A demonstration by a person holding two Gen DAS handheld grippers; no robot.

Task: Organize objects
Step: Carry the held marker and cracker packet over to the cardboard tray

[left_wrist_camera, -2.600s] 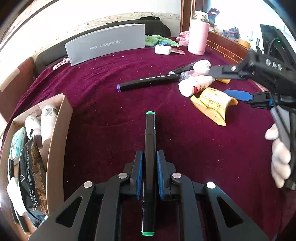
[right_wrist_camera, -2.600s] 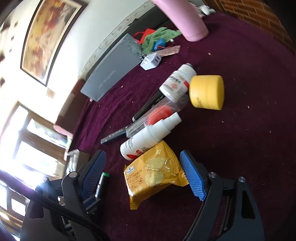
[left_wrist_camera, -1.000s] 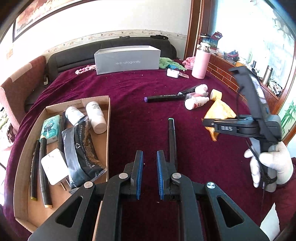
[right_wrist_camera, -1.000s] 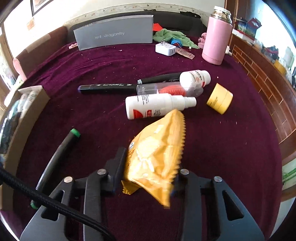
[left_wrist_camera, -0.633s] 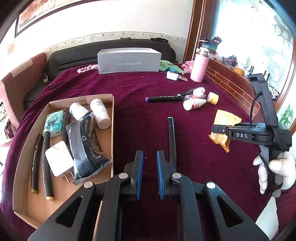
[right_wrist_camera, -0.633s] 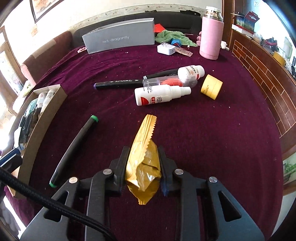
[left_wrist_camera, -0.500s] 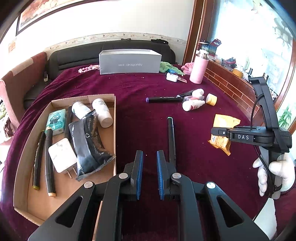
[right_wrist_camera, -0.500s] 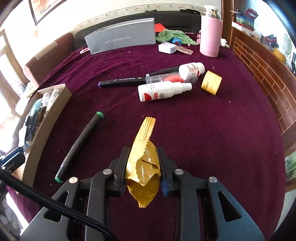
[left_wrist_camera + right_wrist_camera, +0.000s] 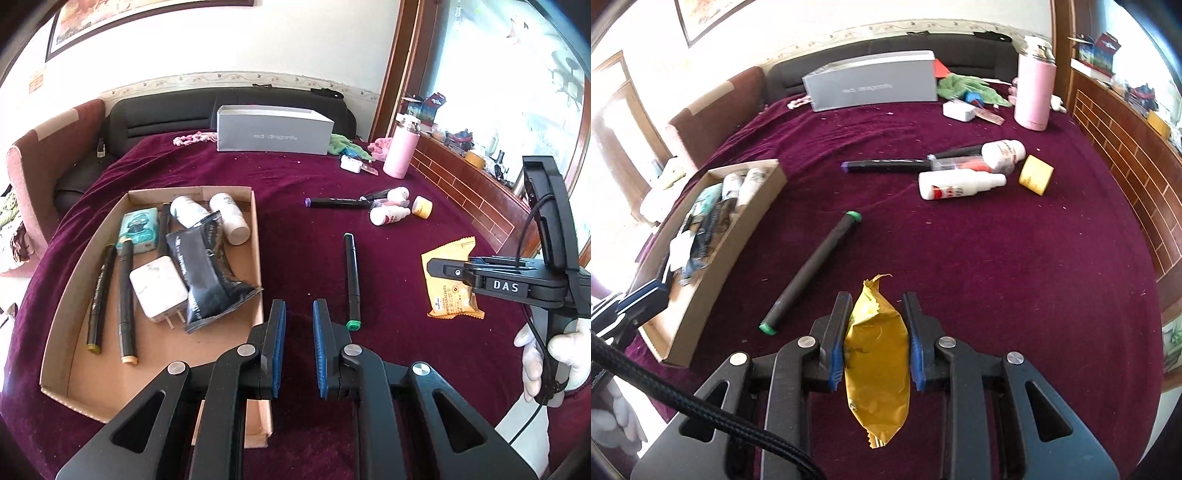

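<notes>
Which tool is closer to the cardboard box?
Left. The left tool hangs empty right beside the box's near corner. The right tool holds the yellow packet farther off, with the green-capped marker lying between it and the box.

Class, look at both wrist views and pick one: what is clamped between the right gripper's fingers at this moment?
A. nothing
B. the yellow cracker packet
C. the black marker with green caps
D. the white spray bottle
B: the right gripper has its blue pads pressed on both sides of the yellow cracker packet, while the green-capped marker and the white spray bottle lie on the maroon cloth.
</notes>
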